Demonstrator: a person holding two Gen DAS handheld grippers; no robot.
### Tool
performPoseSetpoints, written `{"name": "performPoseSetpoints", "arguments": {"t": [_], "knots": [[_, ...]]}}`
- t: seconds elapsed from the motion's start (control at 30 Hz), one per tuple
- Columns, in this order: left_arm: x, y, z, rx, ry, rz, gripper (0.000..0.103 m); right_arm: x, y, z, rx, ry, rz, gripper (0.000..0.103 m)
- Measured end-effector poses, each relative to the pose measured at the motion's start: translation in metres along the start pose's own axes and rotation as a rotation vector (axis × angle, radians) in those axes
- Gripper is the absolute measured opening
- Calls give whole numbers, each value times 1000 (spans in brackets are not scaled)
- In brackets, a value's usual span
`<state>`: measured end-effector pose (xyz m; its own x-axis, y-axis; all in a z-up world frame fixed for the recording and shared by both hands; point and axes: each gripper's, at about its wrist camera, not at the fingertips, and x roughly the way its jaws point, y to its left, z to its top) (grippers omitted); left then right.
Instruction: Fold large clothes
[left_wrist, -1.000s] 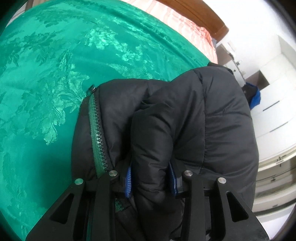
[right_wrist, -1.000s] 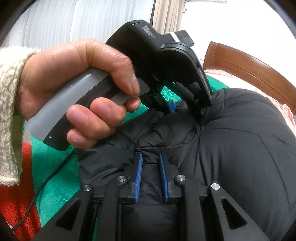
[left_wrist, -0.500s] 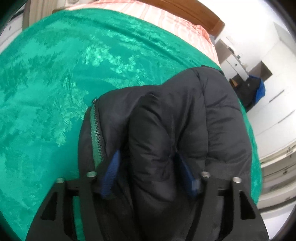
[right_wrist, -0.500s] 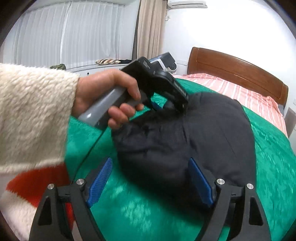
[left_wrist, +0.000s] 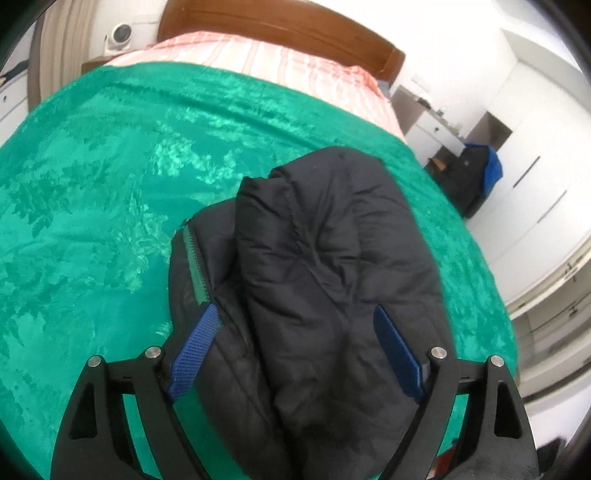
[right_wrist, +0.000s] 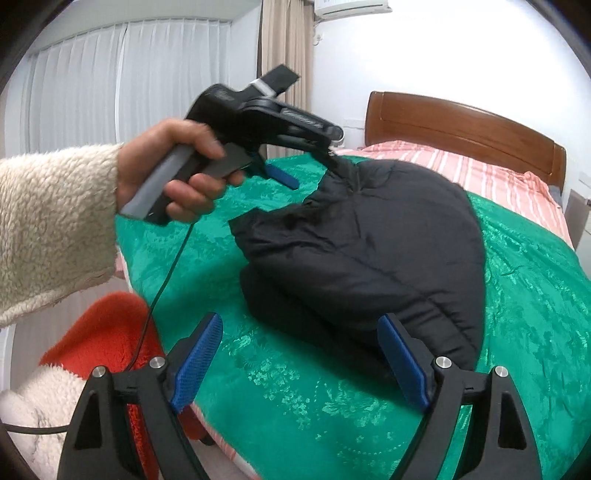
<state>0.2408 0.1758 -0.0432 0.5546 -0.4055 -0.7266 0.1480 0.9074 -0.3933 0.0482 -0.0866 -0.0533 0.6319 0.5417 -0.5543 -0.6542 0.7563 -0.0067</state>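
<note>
A folded black jacket (right_wrist: 369, 251) lies on the green bedspread (right_wrist: 295, 398), with the left gripper (left_wrist: 295, 354) spread wide around its near end and the right gripper (right_wrist: 299, 362) gaping, hovering off its 6 o'clock edge.

Your left gripper (left_wrist: 295, 354) has its jaws spread wide, the blue pads (left_wrist: 192, 350) at 8 and 4 o'clock of its own view. Your right gripper (right_wrist: 301, 365) is also wide apart, fingers pointing to 12 o'clock. In the right view your left hand (right_wrist: 173, 184), at 10 o'clock, grasps the handle of its gripper, sleeve to the wrist.
</note>
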Motion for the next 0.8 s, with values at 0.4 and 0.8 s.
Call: {"name": "performPoseSetpoints", "arguments": {"t": [0.4,0.8], "knots": [[-42,21,-37,-9,-35,-19,90,-38,-7,-26,65,-17,-22,86],[-45,51,-36,-129,-5,-286,90,-63,-90,-56,305,28,-190,87]]}}
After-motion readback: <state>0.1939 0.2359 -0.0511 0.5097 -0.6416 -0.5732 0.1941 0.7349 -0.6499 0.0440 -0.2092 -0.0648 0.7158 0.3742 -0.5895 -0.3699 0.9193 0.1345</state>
